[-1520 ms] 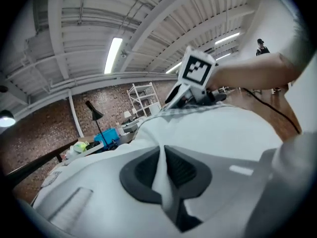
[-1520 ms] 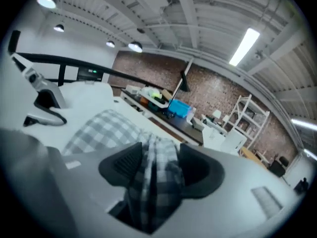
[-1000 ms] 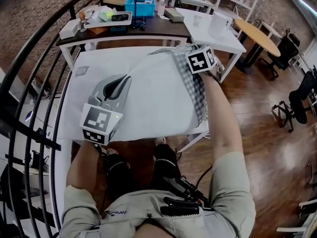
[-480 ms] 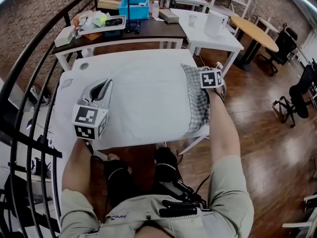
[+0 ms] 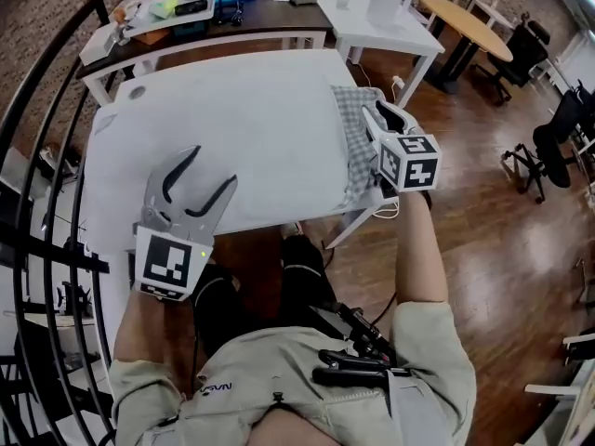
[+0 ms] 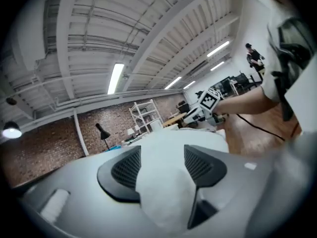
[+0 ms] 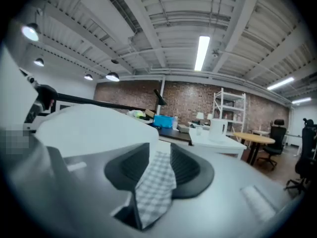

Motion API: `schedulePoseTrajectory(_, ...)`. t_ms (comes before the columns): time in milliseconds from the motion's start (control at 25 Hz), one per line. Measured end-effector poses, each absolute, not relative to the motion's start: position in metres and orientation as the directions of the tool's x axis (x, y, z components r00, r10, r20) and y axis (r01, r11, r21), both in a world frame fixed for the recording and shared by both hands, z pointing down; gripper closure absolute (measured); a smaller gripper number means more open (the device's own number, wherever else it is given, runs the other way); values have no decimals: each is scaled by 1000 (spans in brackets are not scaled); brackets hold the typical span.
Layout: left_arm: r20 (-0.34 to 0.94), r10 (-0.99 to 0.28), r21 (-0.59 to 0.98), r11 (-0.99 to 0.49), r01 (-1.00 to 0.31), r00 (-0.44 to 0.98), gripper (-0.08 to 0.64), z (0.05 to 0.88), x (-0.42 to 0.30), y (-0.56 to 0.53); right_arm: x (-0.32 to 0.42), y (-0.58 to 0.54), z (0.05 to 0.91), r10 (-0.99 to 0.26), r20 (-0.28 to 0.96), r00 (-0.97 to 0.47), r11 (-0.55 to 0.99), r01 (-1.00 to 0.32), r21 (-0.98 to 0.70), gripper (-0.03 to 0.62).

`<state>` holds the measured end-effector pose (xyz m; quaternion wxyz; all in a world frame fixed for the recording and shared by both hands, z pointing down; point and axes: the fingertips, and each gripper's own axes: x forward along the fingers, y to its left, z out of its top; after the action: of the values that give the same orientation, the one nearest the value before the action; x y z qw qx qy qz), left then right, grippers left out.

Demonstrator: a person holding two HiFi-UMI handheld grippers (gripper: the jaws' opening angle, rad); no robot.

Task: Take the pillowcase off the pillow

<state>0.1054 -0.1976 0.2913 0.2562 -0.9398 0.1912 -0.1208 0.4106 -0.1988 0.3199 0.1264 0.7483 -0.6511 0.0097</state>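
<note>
Both tools were clenched a moment ago and are now opening. The left tool (image 5: 200, 179) has drawn back to the near left edge of the pillow (image 5: 242, 119), with white cloth between its parted jaws. Farther right, the right tool (image 5: 383, 117) is releasing the checked pillowcase (image 5: 351, 137), now bunched narrower along the pillow's right end.
</note>
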Motion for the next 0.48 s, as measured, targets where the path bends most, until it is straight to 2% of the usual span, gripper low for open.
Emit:
schedulePoseTrajectory(80, 204, -417, -590, -774, -229, 885, 263, 325, 101, -173, 379, -165, 332, -975, 197, 106, -74, -984, 162, 460)
schedulePoseTrajectory(200, 297, -475, -631, -749, -203, 829, 273, 382, 99, -185, 343, -130, 375, -951, 307, 46, -2, -990, 143, 460)
schedulePoseTrajectory(280, 299, -504, -659, -723, -206, 811, 324, 401, 103, -200, 326, -124, 413, -914, 405, 22, 45, -987, 155, 460)
schedulePoseTrajectory(320, 286, -518, -671, -709, -218, 806, 368, 404, 105, -207, 323, -124, 429, -894, 447, 32, 56, -982, 181, 490)
schedulePoseTrajectory(360, 268, -528, -671, -702, -238, 806, 428, 402, 108, -213, 323, -124, 443, -875, 481, 59, 56, -974, 221, 559)
schedulePoseTrajectory(400, 243, -535, -658, -704, -268, 809, 473, 396, 110, -218, 327, -123, 452, -857, 506, 100, 44, -963, 266, 588)
schedulePoseTrajectory(480, 173, -539, -607, -717, -342, 824, 517, 367, 114, -226, 343, -122, 462, -827, 531, 184, 0, -944, 329, 588)
